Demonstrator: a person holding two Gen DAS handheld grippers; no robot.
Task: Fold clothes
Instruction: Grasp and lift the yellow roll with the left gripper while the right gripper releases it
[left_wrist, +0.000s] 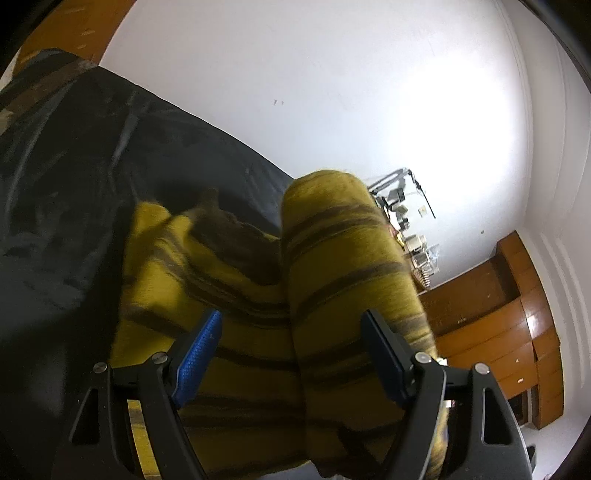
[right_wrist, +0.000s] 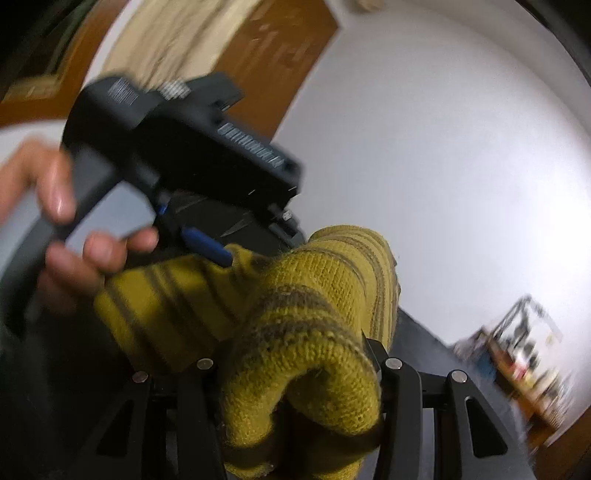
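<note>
A mustard-yellow knit sweater with brown stripes (left_wrist: 236, 295) fills the lower middle of the left wrist view, and one thick fold of it (left_wrist: 343, 258) rises between the fingers. My left gripper (left_wrist: 291, 317) is open; its blue pads (left_wrist: 199, 354) are spread wide and the fabric lies between them unpinched. In the right wrist view the sweater (right_wrist: 303, 302) is bunched over my right gripper (right_wrist: 295, 369), which is shut on it, its fingertips buried in the knit. A hand (right_wrist: 99, 258) holds the left gripper (right_wrist: 177, 147) at upper left, its blue tip touching the sweater.
A dark cloth surface (left_wrist: 74, 166) lies to the left under the sweater. Behind it is a white wall (left_wrist: 332, 92). Wooden cabinets (left_wrist: 509, 325) and a cluttered shelf (left_wrist: 406, 221) stand at the right. The right wrist view is blurred by motion.
</note>
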